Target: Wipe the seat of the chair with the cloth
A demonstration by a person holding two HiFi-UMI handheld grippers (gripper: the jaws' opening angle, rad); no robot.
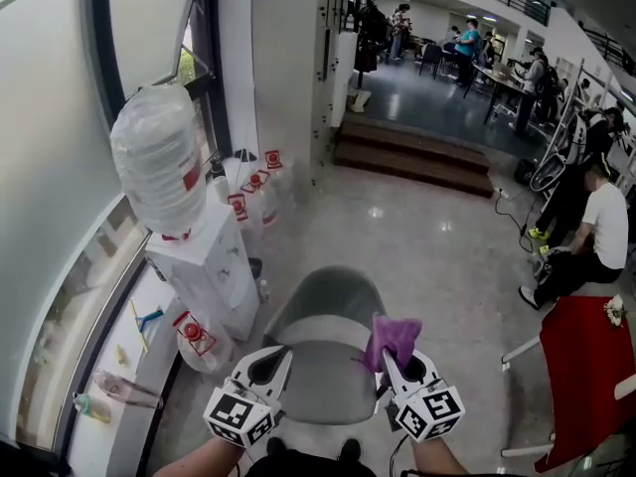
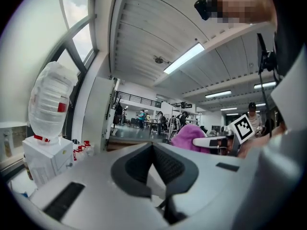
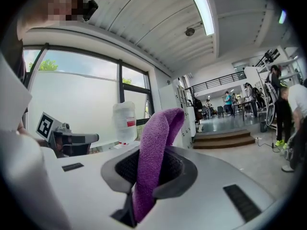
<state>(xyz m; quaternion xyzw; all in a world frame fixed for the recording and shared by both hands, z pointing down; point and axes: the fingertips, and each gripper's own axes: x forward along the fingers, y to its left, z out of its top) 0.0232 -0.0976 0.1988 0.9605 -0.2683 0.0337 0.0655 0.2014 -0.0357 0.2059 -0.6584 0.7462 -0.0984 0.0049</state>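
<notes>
Cloth (image 1: 396,334) was pinched by one fold in right tongs (image 1: 386,361); left tongs (image 1: 282,356) were closed, empty. Dragging across seat (image 1: 323,386) could pull it free.

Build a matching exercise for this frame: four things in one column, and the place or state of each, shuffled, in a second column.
Things
1. purple cloth
2. left gripper
3. chair
4. water bottle

Place or state
A. upside down on the white dispenser
B. shut, nothing between the jaws
C. clamped in the right gripper
D. grey, beneath both grippers

Pairs: 1-C, 2-B, 3-D, 4-A
</notes>
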